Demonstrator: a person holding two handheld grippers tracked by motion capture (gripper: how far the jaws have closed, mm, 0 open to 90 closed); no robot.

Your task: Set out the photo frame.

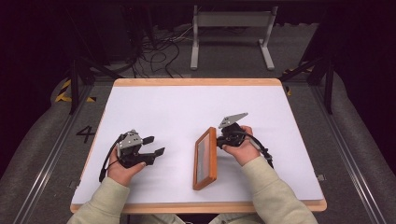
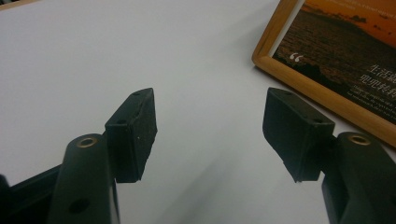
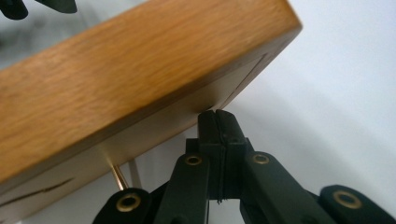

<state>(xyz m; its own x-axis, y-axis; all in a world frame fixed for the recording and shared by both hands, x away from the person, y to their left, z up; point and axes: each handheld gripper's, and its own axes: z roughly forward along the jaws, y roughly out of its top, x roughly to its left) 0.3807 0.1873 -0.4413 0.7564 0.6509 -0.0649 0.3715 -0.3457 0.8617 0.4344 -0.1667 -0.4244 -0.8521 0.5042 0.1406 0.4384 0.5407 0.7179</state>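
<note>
Right tongs [image 3: 218, 122] closed, tips against framed picture's [image 1: 206, 157] back edge; long axis front-to-back; left tongs [image 1: 153, 145] wide, apart.

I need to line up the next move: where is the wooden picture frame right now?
In the high view the wooden picture frame stands tilted on the white table, right of centre, against the shut right gripper, apart from the open left gripper.

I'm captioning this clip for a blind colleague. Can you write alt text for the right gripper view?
The right tool, its two black jaws pressed shut together, has its tip against the pale back of a tilted wooden picture frame, just under the frame's thick oak-coloured edge. Beneath lies a white tabletop, and a thin brass-coloured rod shows below the frame's back.
</note>
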